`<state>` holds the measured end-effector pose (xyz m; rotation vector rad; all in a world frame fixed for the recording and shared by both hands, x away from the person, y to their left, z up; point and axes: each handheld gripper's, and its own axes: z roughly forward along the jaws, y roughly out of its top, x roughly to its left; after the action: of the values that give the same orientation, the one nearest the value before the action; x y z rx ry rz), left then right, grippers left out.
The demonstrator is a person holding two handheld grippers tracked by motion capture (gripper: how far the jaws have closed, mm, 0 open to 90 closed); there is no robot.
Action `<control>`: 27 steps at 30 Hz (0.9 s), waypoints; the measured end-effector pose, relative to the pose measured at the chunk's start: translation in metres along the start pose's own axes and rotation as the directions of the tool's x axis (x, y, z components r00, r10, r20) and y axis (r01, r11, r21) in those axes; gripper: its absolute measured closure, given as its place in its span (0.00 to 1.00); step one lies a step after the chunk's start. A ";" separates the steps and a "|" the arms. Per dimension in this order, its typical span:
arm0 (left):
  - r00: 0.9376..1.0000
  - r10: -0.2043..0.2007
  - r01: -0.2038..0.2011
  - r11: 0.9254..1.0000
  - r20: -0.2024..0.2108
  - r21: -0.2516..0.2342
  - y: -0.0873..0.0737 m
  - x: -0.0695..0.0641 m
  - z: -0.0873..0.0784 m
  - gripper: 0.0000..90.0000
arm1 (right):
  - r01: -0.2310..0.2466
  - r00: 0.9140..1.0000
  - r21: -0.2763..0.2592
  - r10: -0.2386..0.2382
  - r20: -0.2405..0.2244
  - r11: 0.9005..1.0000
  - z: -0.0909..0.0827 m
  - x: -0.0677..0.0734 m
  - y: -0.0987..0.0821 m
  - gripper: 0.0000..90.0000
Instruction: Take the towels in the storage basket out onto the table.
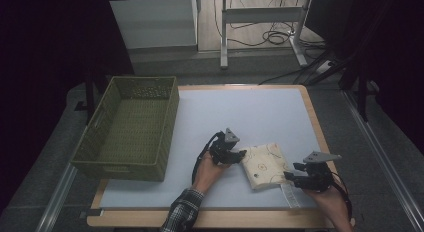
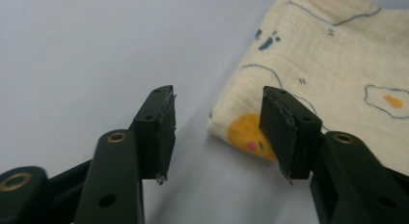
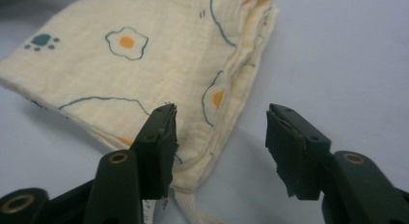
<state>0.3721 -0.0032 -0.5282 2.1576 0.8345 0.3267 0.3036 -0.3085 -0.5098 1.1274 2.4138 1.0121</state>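
A folded cream cloth printed with fried eggs and paw marks lies flat on the white table mat. My left gripper sits at the cloth's left edge with its jaws apart. In the left gripper view the cloth has one corner just ahead of the left gripper, near the right-hand jaw, and no pad presses on it. My right gripper is open at the cloth's near right corner. In the right gripper view the right gripper straddles that corner of the cloth without touching it.
A green woven basket stands on the left of the table, holding nothing. A white label strip trails from the cloth toward the front edge. Beyond the table are metal legs and cables on the floor.
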 end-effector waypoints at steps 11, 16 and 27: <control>0.998 -0.064 0.064 0.998 0.015 0.018 -0.006 0.004 0.007 0.48 | -0.027 1.000 0.011 0.027 0.012 1.000 0.010 0.005 -0.004 0.58; 0.998 -0.060 0.058 0.997 0.036 0.053 -0.001 -0.004 0.005 0.68 | -0.024 1.000 0.030 0.025 -0.012 0.999 0.012 0.007 -0.001 0.81; 0.993 -0.063 0.060 0.998 0.098 0.033 -0.003 -0.004 0.006 0.93 | -0.089 0.993 0.028 0.091 -0.081 0.996 0.012 0.004 -0.002 0.93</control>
<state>0.3707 -0.0074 -0.5340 2.1523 0.8525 0.1758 0.3057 -0.3008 -0.5195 1.2360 2.4654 1.0797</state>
